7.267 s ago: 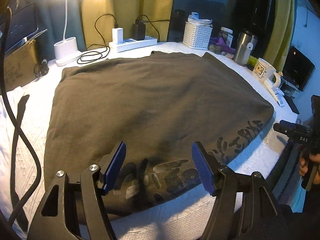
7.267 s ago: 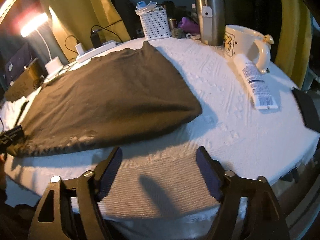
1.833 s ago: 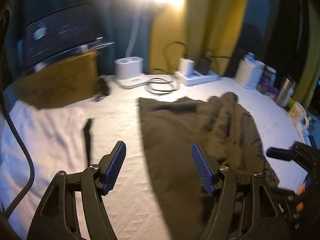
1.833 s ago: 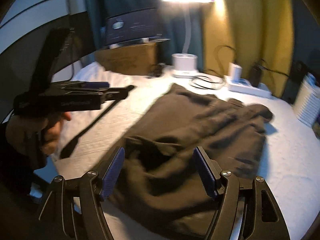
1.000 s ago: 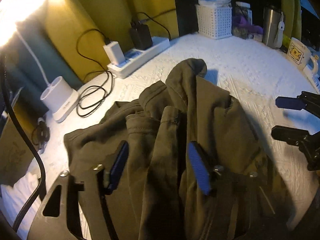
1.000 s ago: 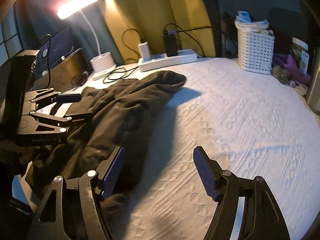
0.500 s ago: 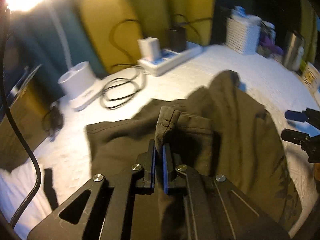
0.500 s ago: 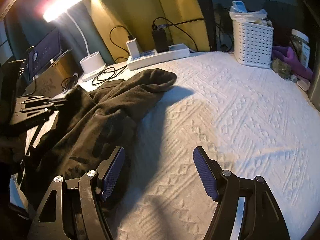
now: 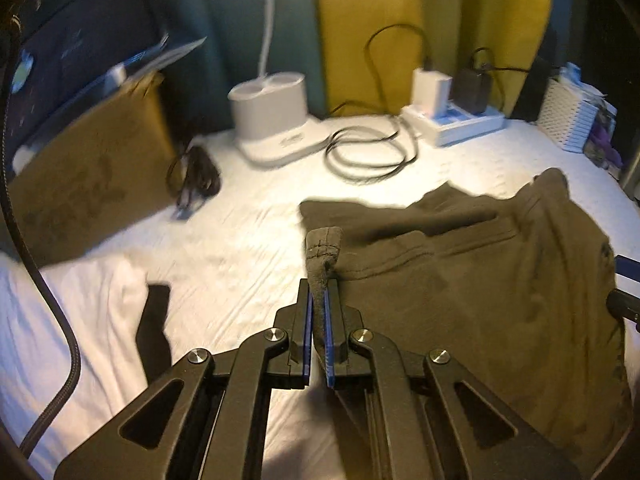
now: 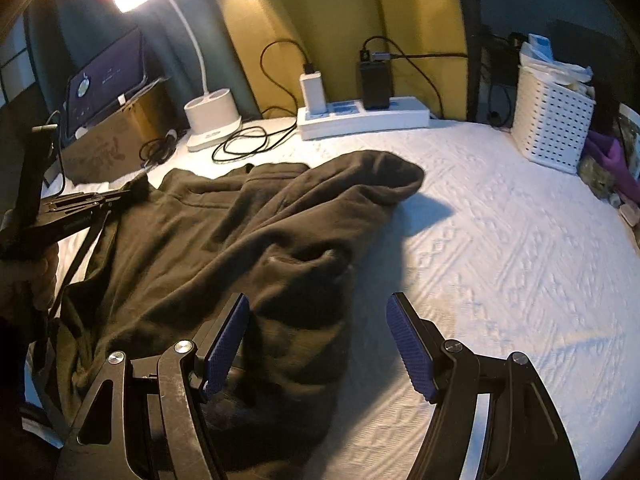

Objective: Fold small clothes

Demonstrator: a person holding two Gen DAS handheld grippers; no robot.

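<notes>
A dark olive garment (image 9: 480,280) lies crumpled on the white textured table cover (image 9: 224,248). My left gripper (image 9: 318,300) is shut on a hemmed corner of the garment (image 9: 322,248) and holds it lifted at the garment's left edge. In the right wrist view the garment (image 10: 240,248) spreads across the left half, and my left gripper (image 10: 132,194) shows at its far left corner. My right gripper (image 10: 316,336) is open and empty, just above the garment's near right edge.
A white lamp base (image 9: 272,120), coiled black cable (image 9: 368,152) and power strip with chargers (image 10: 360,116) line the back edge. A cardboard box (image 9: 88,176) stands at the left. A white basket (image 10: 552,124) stands at the back right.
My left gripper, shut on the garment corner, has pulled it left and toward me, spreading the cloth. My right gripper stays open and has shifted slightly closer to the garment.
</notes>
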